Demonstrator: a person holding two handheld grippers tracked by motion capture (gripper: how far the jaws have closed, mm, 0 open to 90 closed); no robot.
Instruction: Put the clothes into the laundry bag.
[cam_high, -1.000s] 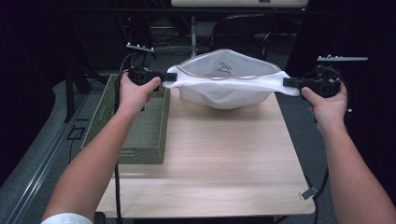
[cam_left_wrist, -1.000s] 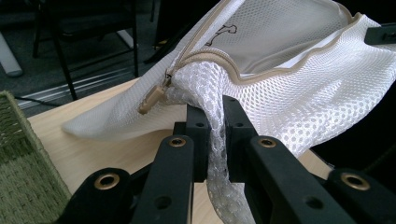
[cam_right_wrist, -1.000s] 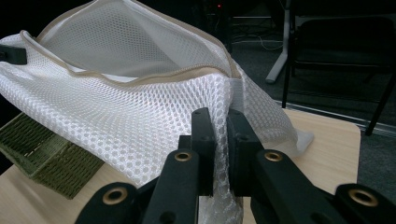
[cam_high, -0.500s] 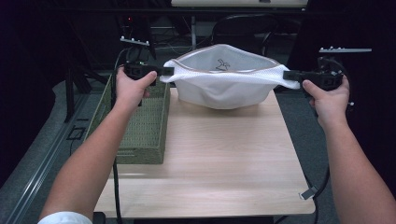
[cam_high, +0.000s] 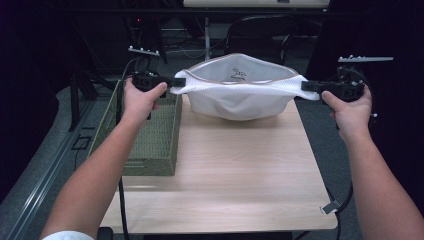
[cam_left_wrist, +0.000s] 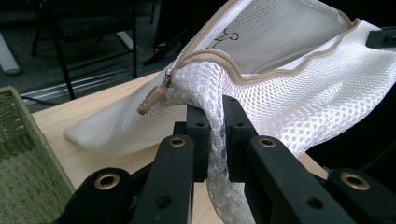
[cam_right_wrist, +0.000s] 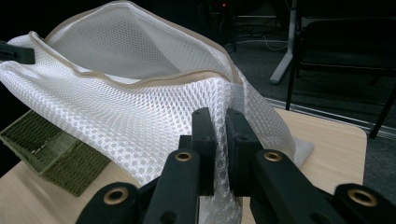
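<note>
A white mesh laundry bag (cam_high: 240, 92) with a tan zipper rim hangs stretched between both grippers above the far end of the wooden table (cam_high: 225, 170), its mouth gaping upward. My left gripper (cam_high: 175, 82) is shut on the bag's left corner; the left gripper view has the mesh (cam_left_wrist: 261, 93) pinched between the jaws (cam_left_wrist: 215, 130), with the tan zipper pull (cam_left_wrist: 152, 98) just beside them. My right gripper (cam_high: 306, 86) is shut on the right corner, and the right gripper view shows mesh (cam_right_wrist: 140, 116) bunched between its jaws (cam_right_wrist: 220, 140). The bag's bottom sags close to the tabletop.
A green woven basket (cam_high: 150, 135) stands on the table's left side, below my left hand; it also appears in the right gripper view (cam_right_wrist: 51, 149). Dark chairs and stands (cam_high: 260, 30) are behind the table. A cable (cam_high: 340, 200) hangs off the right edge.
The left hand and its bag corner have shifted slightly up and away, pulling the bag a little tauter. The right hand has held still.
</note>
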